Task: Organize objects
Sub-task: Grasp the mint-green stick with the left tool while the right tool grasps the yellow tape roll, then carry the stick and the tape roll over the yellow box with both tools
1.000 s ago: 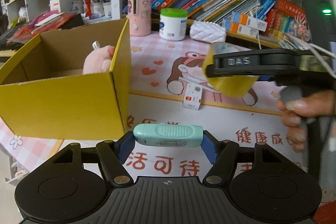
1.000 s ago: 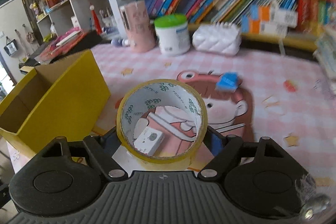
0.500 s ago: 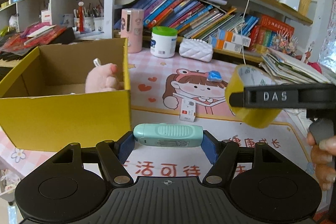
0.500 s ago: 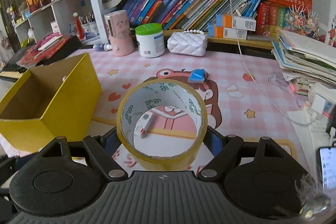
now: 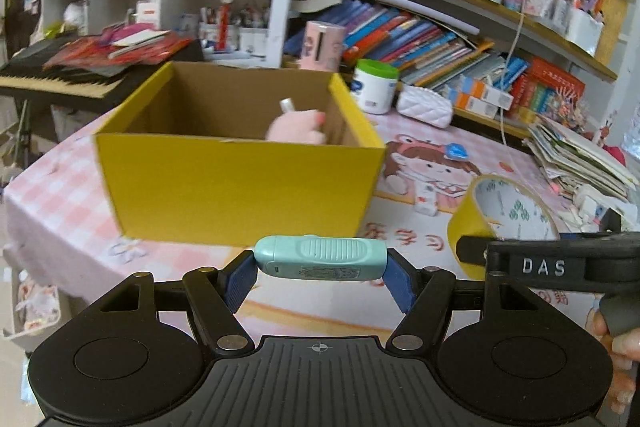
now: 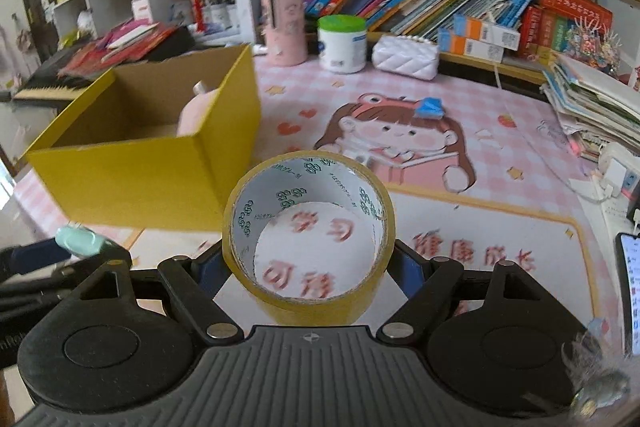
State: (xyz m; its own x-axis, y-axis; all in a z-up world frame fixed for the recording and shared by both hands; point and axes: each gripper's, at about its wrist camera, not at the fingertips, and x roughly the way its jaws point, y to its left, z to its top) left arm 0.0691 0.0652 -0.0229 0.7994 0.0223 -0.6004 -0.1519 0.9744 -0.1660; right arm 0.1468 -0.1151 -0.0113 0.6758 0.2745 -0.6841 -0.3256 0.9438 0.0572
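My left gripper [image 5: 320, 261] is shut on a mint-green oblong gadget [image 5: 320, 258], held crosswise between its blue pads in front of the yellow cardboard box [image 5: 240, 187]. A pink plush toy [image 5: 298, 129] lies inside the box at its right end. My right gripper [image 6: 310, 267] is shut on a roll of yellow tape [image 6: 308, 227], its hole facing the camera. In the left wrist view the tape roll [image 5: 502, 215] and the right gripper's black finger show at the right. In the right wrist view the box [image 6: 152, 163] stands at the left, and the green gadget [image 6: 78, 241] pokes in at the left edge.
A small white and red box [image 5: 425, 200] lies on the pink cartoon table mat [image 6: 460, 187]. A pink cup [image 6: 284, 27], a green-lidded jar [image 6: 342, 43] and a white quilted pouch [image 6: 404, 57] stand before the bookshelf. Stacked papers [image 6: 592, 107] and a phone [image 6: 632, 291] lie at the right.
Both grippers have pulled back and swung left, holding their objects. The yellow box has shifted from the left edge toward the middle of the left wrist view, and more shelf shows.
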